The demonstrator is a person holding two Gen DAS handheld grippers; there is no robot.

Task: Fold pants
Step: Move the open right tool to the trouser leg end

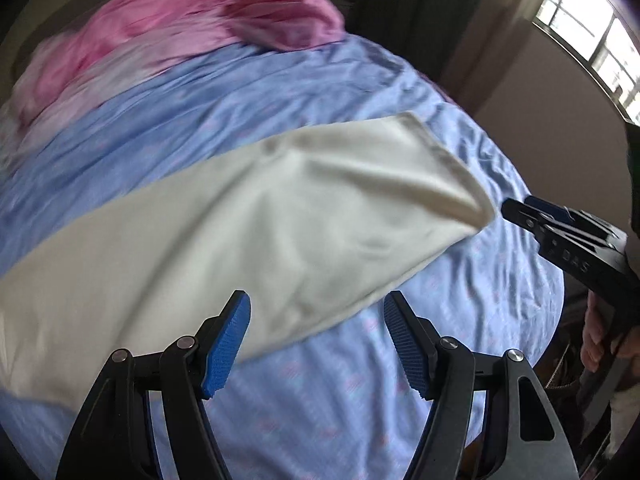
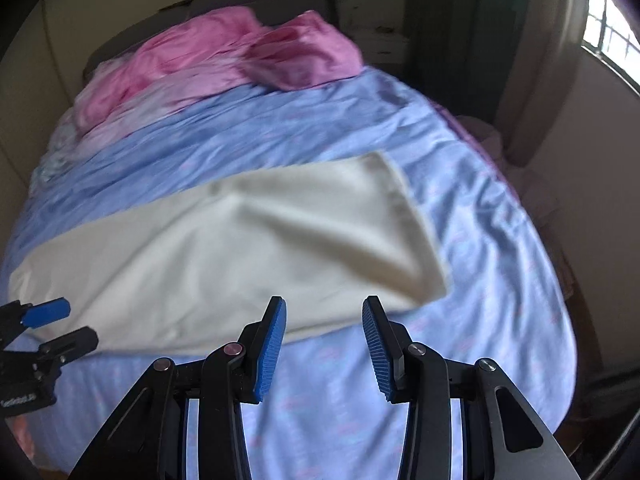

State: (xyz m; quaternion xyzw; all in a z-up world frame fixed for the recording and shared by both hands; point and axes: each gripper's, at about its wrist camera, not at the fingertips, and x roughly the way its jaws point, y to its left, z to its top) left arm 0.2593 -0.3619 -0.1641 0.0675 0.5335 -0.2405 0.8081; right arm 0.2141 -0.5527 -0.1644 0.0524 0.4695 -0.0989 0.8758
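Observation:
Cream-white pants [image 1: 280,208] lie stretched across a blue bedsheet [image 1: 192,120], one narrow end toward the right. My left gripper [image 1: 317,300] hovers above their near edge, open, with nothing between its blue pads. In the right wrist view the same pants [image 2: 248,240] lie flat ahead. My right gripper [image 2: 324,302] is open over their near edge and holds nothing. The right gripper [image 1: 516,206] also shows in the left wrist view, just off the pants' right end and apart from the cloth. The left gripper [image 2: 78,322] shows at the left of the right wrist view.
Crumpled pink bedding [image 2: 224,52] is heaped at the head of the bed. The blue sheet [image 2: 480,260] drops off at the bed's right and near edges. A wall and a bright window [image 1: 592,28] stand to the right. A hand [image 1: 600,340] grips the right tool.

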